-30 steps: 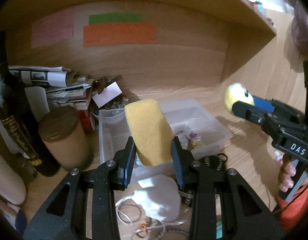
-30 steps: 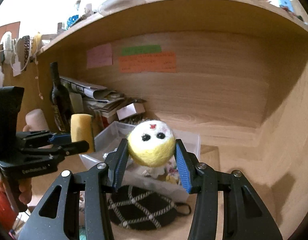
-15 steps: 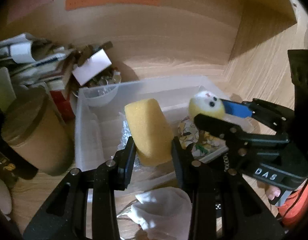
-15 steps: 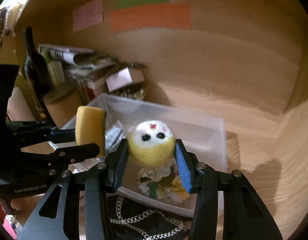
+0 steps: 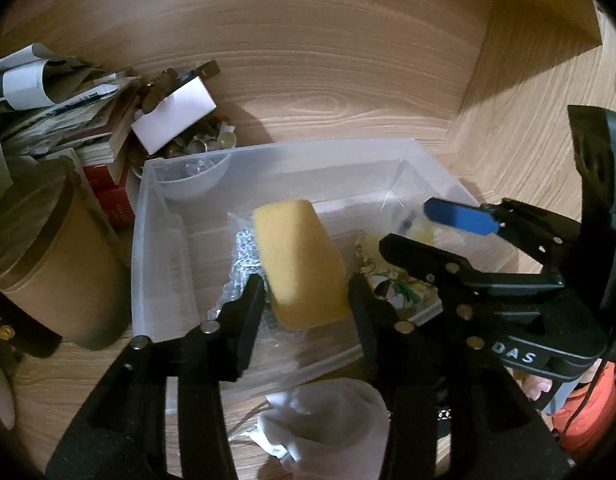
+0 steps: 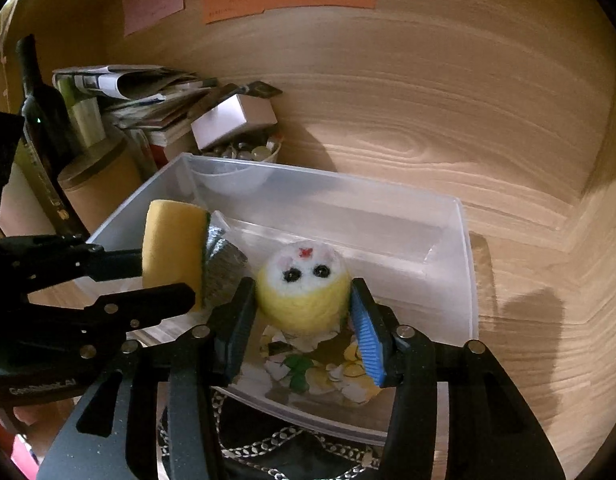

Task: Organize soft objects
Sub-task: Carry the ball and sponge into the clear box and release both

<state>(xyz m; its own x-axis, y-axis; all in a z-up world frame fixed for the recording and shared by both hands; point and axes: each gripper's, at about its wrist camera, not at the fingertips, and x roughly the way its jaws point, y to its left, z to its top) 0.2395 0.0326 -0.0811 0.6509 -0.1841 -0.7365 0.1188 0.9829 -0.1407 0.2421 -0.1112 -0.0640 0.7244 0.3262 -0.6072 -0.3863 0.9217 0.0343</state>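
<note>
My left gripper [image 5: 306, 296] is shut on a yellow sponge [image 5: 298, 264] and holds it over the clear plastic bin [image 5: 148, 240]. The sponge also shows in the right wrist view [image 6: 172, 252], with a green backing. My right gripper [image 6: 304, 316] is shut on a yellow and white felt ball with a face [image 6: 304, 284] and holds it over the same bin [image 6: 463, 248]. In the left wrist view the right gripper [image 5: 435, 228] reaches in from the right and hides most of the ball. A flowered cloth [image 6: 319, 368] and a silvery packet [image 6: 222, 264] lie in the bin.
A brown cardboard tube [image 5: 48, 256], a dark bottle [image 6: 40, 120], stacked papers and books [image 5: 68, 96] and a white box [image 5: 174, 116] crowd the left. A white pouch [image 5: 327, 424] and a black chained item [image 6: 268, 448] lie before the bin. Wooden walls enclose back and right.
Both grippers have moved forward and down over the bin, still holding the sponge and the ball. The right gripper has come close beside the left one.
</note>
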